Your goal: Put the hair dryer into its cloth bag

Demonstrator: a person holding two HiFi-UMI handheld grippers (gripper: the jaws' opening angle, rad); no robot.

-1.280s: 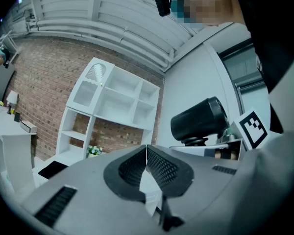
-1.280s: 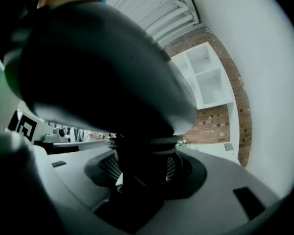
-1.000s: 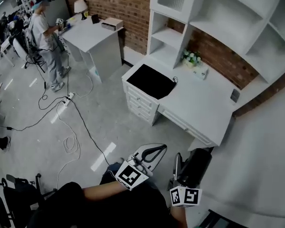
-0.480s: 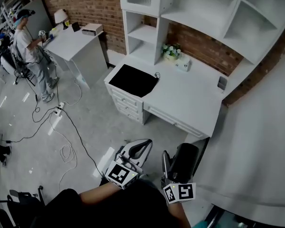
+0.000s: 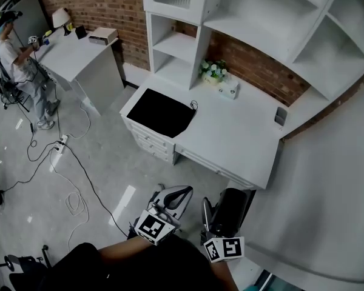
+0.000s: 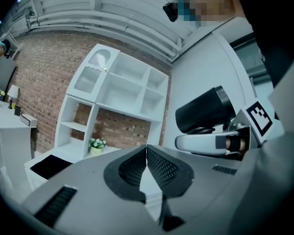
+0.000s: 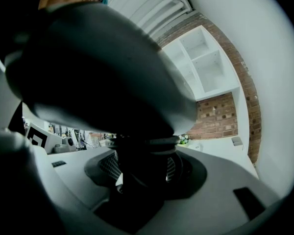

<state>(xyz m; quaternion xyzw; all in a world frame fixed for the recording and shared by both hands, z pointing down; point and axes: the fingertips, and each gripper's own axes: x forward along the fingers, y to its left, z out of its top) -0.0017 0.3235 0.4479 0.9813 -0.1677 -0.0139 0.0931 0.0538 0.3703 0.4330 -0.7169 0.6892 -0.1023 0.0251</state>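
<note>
The black cloth bag (image 5: 161,111) lies flat on the left end of the white desk (image 5: 242,135); it also shows small in the left gripper view (image 6: 51,164). My right gripper (image 5: 221,220) is shut on the black hair dryer (image 5: 230,206), well short of the desk. In the right gripper view the hair dryer's (image 7: 98,67) body fills most of the picture, its handle clamped in the right gripper (image 7: 142,168). My left gripper (image 5: 173,200) is beside it, shut and empty (image 6: 147,166). From the left gripper view the hair dryer (image 6: 203,112) shows at the right.
White shelves (image 5: 230,17) rise behind the desk against a brick wall. A flower pot (image 5: 211,70), a white box (image 5: 229,88) and a small dark object (image 5: 281,115) stand at the desk's back. Drawers (image 5: 148,141) front the desk. A cable (image 5: 73,180) lies on the floor; a person (image 5: 15,59) stands at another desk.
Both grippers have moved toward the desk and slightly down, the hair dryer still in the right one. The desk now shows nearer and further left in the head view.
</note>
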